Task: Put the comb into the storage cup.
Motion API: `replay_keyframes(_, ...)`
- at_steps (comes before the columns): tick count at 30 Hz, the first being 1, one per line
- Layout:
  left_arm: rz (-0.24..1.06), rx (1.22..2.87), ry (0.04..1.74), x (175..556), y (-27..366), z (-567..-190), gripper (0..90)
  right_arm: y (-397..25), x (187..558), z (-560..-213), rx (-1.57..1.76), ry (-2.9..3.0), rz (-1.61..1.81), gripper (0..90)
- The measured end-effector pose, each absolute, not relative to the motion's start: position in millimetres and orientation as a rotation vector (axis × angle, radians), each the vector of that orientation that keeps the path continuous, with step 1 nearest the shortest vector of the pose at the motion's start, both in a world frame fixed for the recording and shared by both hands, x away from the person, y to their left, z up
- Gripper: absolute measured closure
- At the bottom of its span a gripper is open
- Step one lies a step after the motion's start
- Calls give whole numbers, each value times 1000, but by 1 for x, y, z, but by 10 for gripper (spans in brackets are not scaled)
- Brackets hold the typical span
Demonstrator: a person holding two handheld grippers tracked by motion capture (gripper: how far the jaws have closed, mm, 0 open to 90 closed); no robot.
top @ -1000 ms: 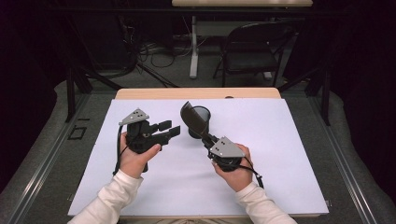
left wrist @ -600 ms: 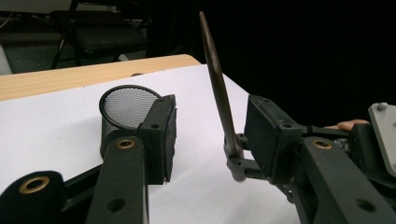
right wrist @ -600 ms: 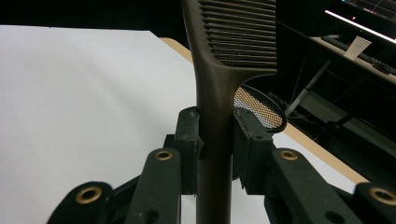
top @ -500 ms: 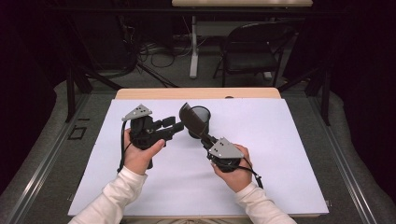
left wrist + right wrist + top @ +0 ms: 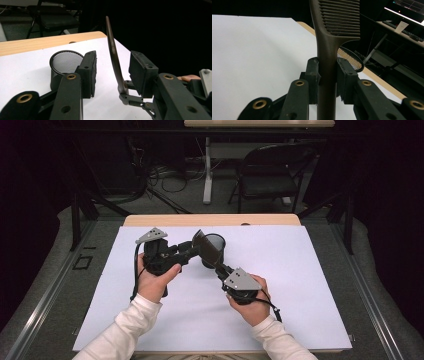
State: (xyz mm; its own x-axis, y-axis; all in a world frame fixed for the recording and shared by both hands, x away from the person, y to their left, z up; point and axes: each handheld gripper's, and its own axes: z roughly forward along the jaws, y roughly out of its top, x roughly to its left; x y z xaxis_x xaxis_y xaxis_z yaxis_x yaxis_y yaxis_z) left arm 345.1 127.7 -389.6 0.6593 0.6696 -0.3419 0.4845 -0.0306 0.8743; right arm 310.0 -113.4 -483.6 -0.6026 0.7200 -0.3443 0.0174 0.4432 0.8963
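Though hard to weigh from pictures, judging the comb (image 5: 337,15) as light, thin, stiff plastic with some flex along the head.

Starting at left: seeing left gripper (image 5: 190,251) spread wide and touching nothing. Pads (image 5: 90,72) standing either side of the comb's edge-on head in the left gripper view, with a clear gap both sides.

Just beyond, spotting a black mesh cup (image 5: 216,241) upright on the white sheet (image 5: 300,285), toward the table's far edge and behind the comb head from above. Cannot tell if comb and cup touch. Comb held aloft over the sheet, head up and tilted toward the cup, handle down.

Further right: finding right gripper (image 5: 327,75) pinching the handle just below where the teeth start, pads pressed on both narrow edges.

Handling notes:
- Smooth, glossy-looking handle, so probably slippery and apt to pivot in a two-point pinch. Worth gripping square and firm.
- Teeth fine and closely spaced, likely the fragile part. Best not clamped across.
- For a second hold, taking the solid spine of the head or the neck right above the right pads, flat faces to pads.
- Mesh cup probably light too, liable to tip if nudged by the comb.

Writing: finding no brand, label or readable text on comb, cup or either gripper.
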Motion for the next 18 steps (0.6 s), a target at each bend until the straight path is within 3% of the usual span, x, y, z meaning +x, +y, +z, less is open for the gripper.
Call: replay_keyframes(18,166,1635,993,352,126,-387,667,-113,310,-484,611,1955,1196,731)
